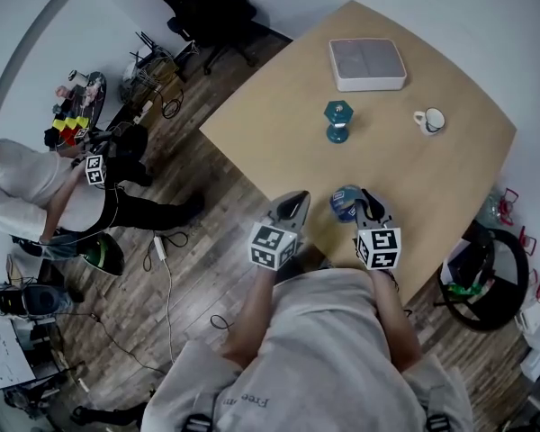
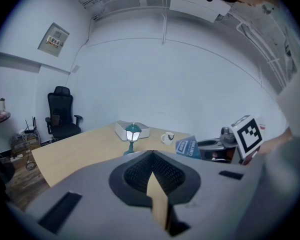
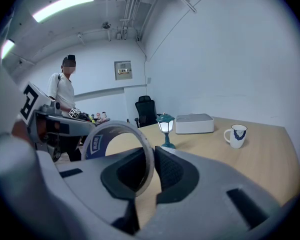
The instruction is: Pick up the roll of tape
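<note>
The roll of tape [image 1: 345, 202] is a blue-printed ring held just above the near edge of the wooden table [image 1: 279, 115]. My right gripper [image 1: 364, 202] is shut on its wall. In the right gripper view the ring's wall [image 3: 140, 140] stands clamped between the two dark pads [image 3: 171, 170], one pad inside the ring and one outside. My left gripper [image 1: 297, 200] hovers beside it at the table's edge, shut with nothing in it; its jaws [image 2: 151, 156] meet in the left gripper view, where the tape [image 2: 188, 147] shows to the right.
On the table stand a small teal lantern [image 1: 338, 121], a white mug [image 1: 429, 121] and a flat white box [image 1: 367, 63]. A person in white [image 1: 22, 183] stands at the left by a cluttered shelf. A black office chair [image 1: 207, 7] is beyond the table.
</note>
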Tool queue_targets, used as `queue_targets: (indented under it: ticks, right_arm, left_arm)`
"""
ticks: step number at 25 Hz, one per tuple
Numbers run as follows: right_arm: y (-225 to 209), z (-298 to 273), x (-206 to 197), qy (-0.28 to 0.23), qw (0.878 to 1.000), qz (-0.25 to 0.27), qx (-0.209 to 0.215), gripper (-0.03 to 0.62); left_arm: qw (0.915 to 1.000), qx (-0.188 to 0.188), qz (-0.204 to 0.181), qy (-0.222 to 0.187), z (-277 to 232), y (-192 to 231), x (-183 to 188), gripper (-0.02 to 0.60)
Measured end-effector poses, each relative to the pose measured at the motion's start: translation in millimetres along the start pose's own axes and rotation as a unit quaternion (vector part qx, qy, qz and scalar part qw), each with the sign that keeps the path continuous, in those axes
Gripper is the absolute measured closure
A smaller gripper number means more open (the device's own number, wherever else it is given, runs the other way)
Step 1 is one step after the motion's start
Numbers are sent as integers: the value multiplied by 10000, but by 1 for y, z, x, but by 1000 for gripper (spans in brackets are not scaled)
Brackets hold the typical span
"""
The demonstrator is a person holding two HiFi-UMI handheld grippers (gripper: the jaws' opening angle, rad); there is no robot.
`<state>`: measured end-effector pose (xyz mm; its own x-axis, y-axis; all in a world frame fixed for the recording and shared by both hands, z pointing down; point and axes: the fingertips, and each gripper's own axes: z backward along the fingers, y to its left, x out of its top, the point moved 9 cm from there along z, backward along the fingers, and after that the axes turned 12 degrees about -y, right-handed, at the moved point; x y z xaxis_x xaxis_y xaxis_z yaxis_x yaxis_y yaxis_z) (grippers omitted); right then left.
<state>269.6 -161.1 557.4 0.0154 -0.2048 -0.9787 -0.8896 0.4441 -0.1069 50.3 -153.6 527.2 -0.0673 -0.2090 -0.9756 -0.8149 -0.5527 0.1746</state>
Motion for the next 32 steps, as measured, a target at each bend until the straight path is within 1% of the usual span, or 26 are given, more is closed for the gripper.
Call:
queue_targets:
  ticks: [4,14,32]
  right_arm:
    - [2,0,-1,-23,10000,-33,31,549]
    - [4,-1,-2,-7,9999,38,125,549]
    - [6,-3,-4,56,9997,132,198,551]
  left_arm:
    - [10000,87,22,-19,4,4,0,577]
    - [10000,-42,32,-29,1,-3,-4,575]
    - [10000,-69,10,21,-1,-5,-8,575]
